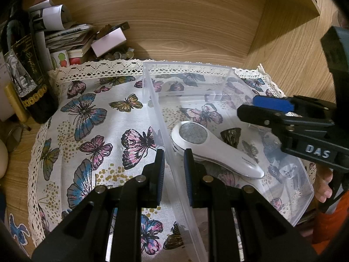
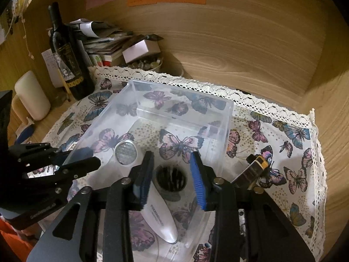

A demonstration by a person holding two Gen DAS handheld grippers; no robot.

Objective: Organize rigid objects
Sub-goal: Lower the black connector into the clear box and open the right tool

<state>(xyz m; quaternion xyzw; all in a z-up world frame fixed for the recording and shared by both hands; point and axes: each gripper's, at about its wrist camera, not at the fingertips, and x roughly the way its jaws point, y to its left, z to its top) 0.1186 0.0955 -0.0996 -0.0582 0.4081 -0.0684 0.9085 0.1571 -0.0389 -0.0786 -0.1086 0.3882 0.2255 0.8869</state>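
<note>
Clear rectangular plastic bin (image 1: 220, 118) centre frame on butterfly-print cloth (image 1: 91, 131) over wooden worktop | holds white handheld flashlight (image 1: 209, 150) and dark ribbed cup (image 2: 171, 178) | left claw (image 1: 173, 163) spread, straddling bin's wall | right claw (image 2: 172, 174) spread above cup | dark cartridge (image 2: 250, 172) right of bin

White raised letters "DAS" stand on the black body of the right gripper (image 1: 272, 109), right of the left jaws. The wine bottle (image 1: 26, 74) label and white handheld device (image 1: 218, 150) print are too blurred to read.
</note>
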